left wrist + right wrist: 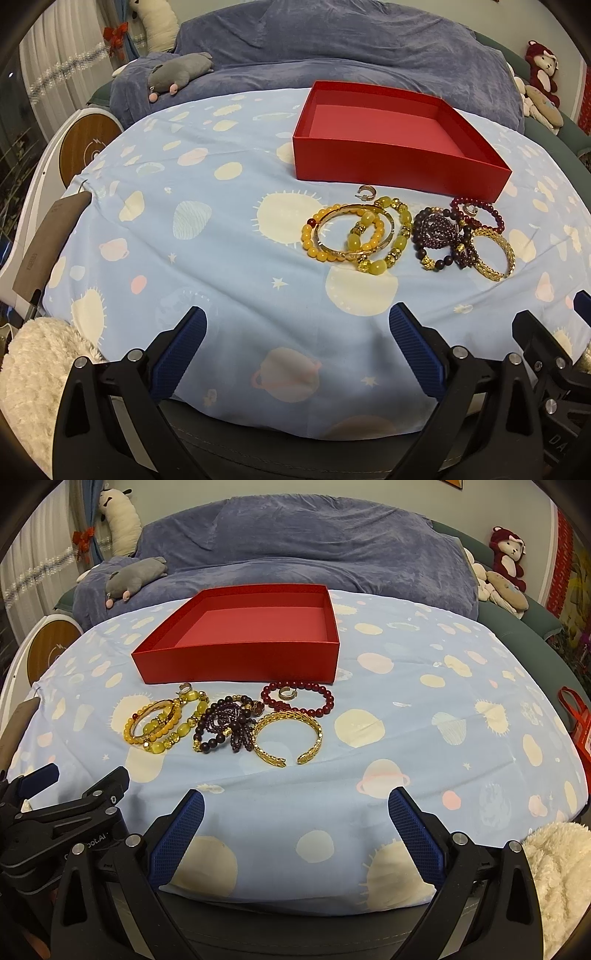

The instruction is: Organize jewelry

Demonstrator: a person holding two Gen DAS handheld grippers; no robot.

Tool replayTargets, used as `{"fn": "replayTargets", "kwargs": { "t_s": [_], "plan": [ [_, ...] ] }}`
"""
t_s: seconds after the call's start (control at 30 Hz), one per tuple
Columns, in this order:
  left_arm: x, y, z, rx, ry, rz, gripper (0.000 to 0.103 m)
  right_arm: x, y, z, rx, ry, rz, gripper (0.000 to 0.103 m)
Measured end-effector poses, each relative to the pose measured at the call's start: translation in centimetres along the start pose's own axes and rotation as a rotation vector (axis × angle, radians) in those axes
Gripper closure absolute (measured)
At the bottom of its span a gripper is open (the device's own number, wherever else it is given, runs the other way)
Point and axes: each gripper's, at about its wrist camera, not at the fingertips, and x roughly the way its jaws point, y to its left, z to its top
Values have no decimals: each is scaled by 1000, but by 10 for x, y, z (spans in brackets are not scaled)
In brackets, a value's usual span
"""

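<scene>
An empty red box (391, 162) (236, 661) stands on the blue patterned cloth (221, 236) (406, 709). In front of it lies a cluster of jewelry: yellow bead bracelets with a gold bangle (354, 236) (162, 723), dark purple bead bracelets (439, 236) (225, 723), a red bead bracelet (491, 214) (299, 698), an open gold cuff (495, 254) (288, 738) and small hoop earrings (365, 192) (284, 693). My left gripper (297, 325) is open and empty, near the table's front edge, short of the jewelry. My right gripper (295, 805) is open and empty beside it.
A blue blanket heap (332, 48) with a grey plush toy (181, 70) lies behind the table. A round wooden disc (88, 144) is at far left. White fluffy fabric (33, 369) (557, 871) lies at the near corners. Red plush toys (506, 554) sit far right.
</scene>
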Motion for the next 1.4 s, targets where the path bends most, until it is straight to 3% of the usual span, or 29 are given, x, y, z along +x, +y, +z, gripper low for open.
{"fn": "replayTargets", "kwargs": {
  "t_s": [0.47, 0.87, 1.0, 1.1, 1.27, 1.33, 1.37, 1.4],
  "plan": [
    [14, 20, 24, -105, 32, -92, 8, 5, -7, 8, 21, 6, 5, 7],
    [45, -14, 52, -85, 92, -149, 10, 17, -31, 14, 114, 42, -16, 7],
    [60, -16, 54, -99, 138, -173, 26, 19, -35, 14, 132, 52, -11, 7],
    [60, -14, 54, -113, 129, -185, 36, 21, -35, 14, 136, 57, -4, 7],
    [56, -12, 54, -121, 120, -217, 40, 24, -33, 15, 130, 65, 8, 7],
    [51, -14, 55, -108, 101, -234, 52, 25, -31, 16, 125, 69, 13, 7],
    [49, -17, 56, -94, 98, -252, 64, 25, -31, 16, 124, 69, 16, 7],
    [48, -18, 57, -86, 103, -261, 67, 25, -30, 17, 122, 71, 17, 7]
  ]
}}
